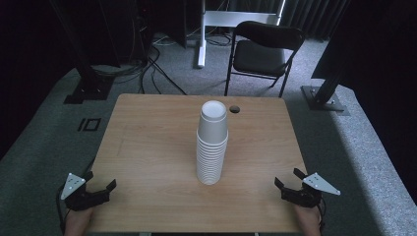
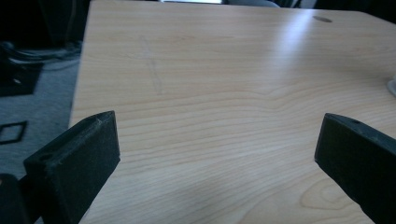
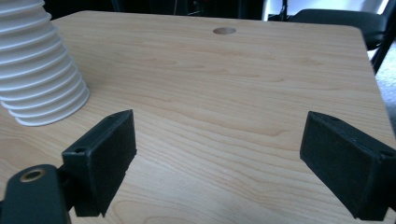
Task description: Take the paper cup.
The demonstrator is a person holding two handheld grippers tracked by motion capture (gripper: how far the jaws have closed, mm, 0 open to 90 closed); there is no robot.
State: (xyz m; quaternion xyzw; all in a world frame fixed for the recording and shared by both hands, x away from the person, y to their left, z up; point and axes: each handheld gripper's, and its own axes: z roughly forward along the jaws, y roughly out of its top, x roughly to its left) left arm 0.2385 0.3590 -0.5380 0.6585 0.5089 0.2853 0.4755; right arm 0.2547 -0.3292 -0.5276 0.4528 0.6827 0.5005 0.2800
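Work had not begun: tall stack of nested white paper cups stood untouched, mouth-down, mid-way across the light wooden worktop. Left gripper and right gripper rested wide open and empty at the near corners, well apart from it.

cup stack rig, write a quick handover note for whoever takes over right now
Left gripper: open, holding nothing, at the near left corner of the table.
Right gripper: open, holding nothing, at the near right corner.
Stack of white cups: upside down, nested, upright at the middle of the table, apart from both grippers.
Done: nothing visible; no cup has been taken off the stack.
Left: probably reach in and start handling the stack.
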